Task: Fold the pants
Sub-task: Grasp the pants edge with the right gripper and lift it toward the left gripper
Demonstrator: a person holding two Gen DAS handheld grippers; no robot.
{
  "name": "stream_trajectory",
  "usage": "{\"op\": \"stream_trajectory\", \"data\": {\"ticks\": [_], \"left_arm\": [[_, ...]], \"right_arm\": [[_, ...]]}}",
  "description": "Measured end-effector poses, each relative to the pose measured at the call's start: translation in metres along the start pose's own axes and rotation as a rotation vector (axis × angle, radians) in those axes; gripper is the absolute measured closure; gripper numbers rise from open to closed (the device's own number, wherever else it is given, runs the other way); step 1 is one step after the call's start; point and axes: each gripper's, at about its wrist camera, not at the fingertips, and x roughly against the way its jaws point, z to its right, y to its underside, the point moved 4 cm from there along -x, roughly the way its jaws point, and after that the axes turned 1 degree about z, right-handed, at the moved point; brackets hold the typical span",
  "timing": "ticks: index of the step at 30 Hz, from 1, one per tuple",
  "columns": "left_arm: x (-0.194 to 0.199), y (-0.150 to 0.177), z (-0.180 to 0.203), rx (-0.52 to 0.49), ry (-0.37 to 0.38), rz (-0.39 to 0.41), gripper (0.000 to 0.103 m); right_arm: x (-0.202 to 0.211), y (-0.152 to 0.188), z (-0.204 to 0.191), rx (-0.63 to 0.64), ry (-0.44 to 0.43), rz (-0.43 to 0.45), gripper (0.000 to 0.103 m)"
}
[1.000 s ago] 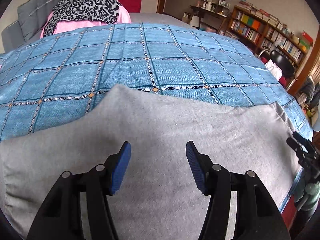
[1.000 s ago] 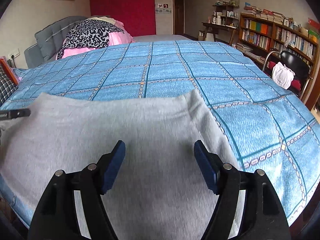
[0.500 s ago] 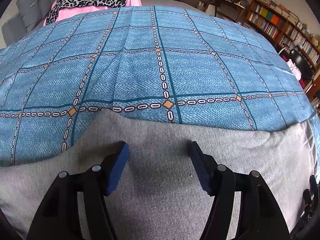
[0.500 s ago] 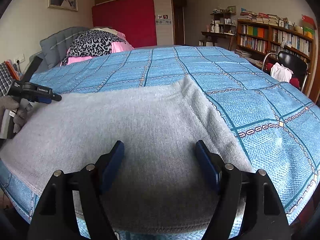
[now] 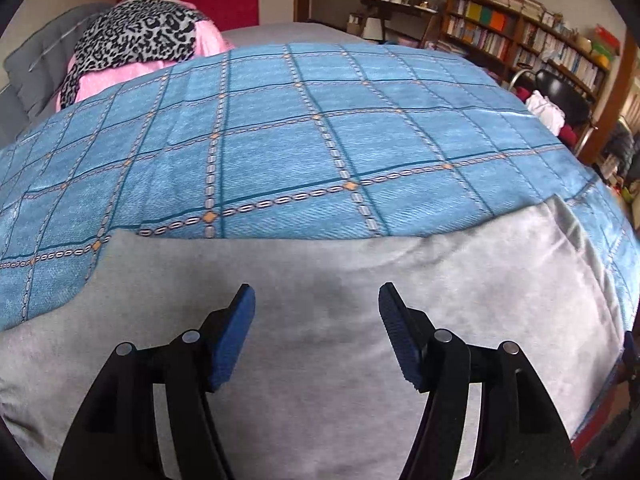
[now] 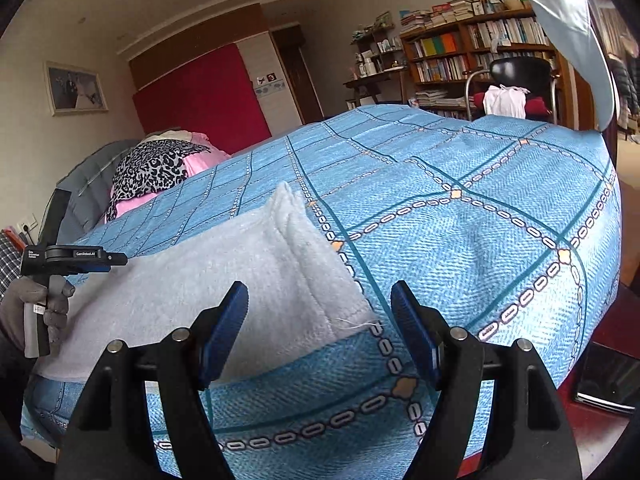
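Observation:
The grey pants [image 5: 360,320] lie flat along the near edge of the bed on a blue checked bedspread [image 5: 300,140]. My left gripper [image 5: 314,320] is open and empty, hovering over the middle of the pants. My right gripper [image 6: 320,320] is open and empty, low at the bed's near edge, with the right end of the pants [image 6: 248,276] and its stitched hem between the jaws. The left gripper [image 6: 76,258] also shows in the right wrist view, held by a gloved hand at the pants' far left end.
A leopard-print and pink pile [image 5: 136,40] lies at the head of the bed. Bookshelves [image 5: 540,48] and a black chair [image 6: 516,76] holding white cloth stand to the right. A dark object [image 6: 604,380] lies on the floor at lower right.
The right gripper has dropped lower and shifted right to the pants' hem corner at the bed edge. The left gripper has pulled back and tilted up, so more of the pants and room show.

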Motion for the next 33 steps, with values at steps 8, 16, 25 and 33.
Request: {"op": "stream_trajectory", "data": {"ticks": [8, 16, 25, 33], "left_arm": [[0.008, 0.014, 0.092, -0.126, 0.168, -0.031, 0.039], [-0.006, 0.025, 0.148, -0.207, 0.269, -0.082, 0.039], [-0.008, 0.014, 0.173, -0.178, 0.392, -0.096, 0.038], [-0.003, -0.001, 0.196, -0.15, 0.508, -0.114, 0.028]], "right_arm": [[-0.029, 0.007, 0.013, -0.139, -0.1, -0.076, 0.037], [-0.044, 0.0, 0.004, -0.17, -0.154, -0.078, 0.067], [-0.026, -0.013, -0.035, -0.026, -0.125, 0.029, 0.075], [-0.023, -0.008, -0.074, 0.106, -0.111, 0.069, 0.075]]}}
